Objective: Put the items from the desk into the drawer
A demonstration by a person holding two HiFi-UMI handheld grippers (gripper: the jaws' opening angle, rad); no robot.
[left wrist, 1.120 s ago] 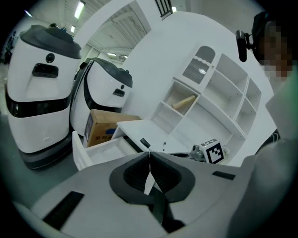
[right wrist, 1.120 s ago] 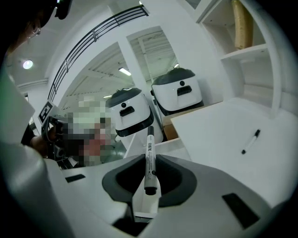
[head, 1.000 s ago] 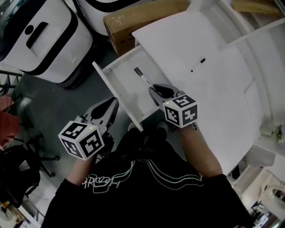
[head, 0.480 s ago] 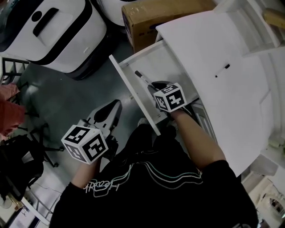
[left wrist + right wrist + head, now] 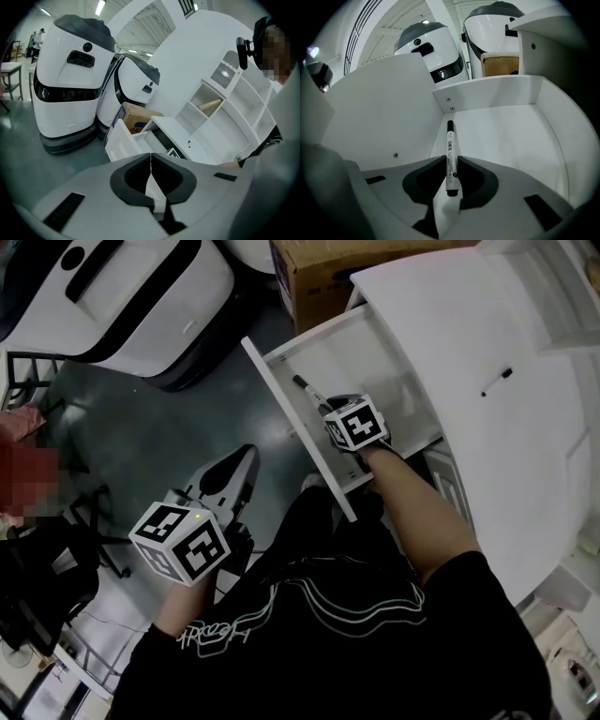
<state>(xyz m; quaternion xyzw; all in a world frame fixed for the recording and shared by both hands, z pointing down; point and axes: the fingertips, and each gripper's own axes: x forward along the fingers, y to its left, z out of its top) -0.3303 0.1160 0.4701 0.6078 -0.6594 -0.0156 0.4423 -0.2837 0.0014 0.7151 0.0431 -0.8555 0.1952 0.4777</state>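
Note:
A white marker pen with a black cap [image 5: 450,151] is clamped between the jaws of my right gripper [image 5: 450,157], pointing forward over the floor of the open white drawer [image 5: 506,131]. In the head view the right gripper [image 5: 330,406] is down inside the drawer [image 5: 281,395], the marker's black tip [image 5: 304,385] sticking out ahead. My left gripper [image 5: 236,468] hangs outside the drawer above the grey floor, jaws shut with nothing between them [image 5: 150,155]. A small dark item [image 5: 496,381] lies on the white desk top [image 5: 450,324].
A cardboard box [image 5: 328,268] stands behind the drawer. Large white and black machines [image 5: 122,296] stand on the grey floor at the left. White shelving [image 5: 220,98] rises behind the desk. The person's dark shirt [image 5: 328,634] fills the bottom of the head view.
My right gripper has gone down into the drawer with the marker. The left gripper has sunk a little beside the drawer front. The head view has shifted, so the drawer sits higher in frame.

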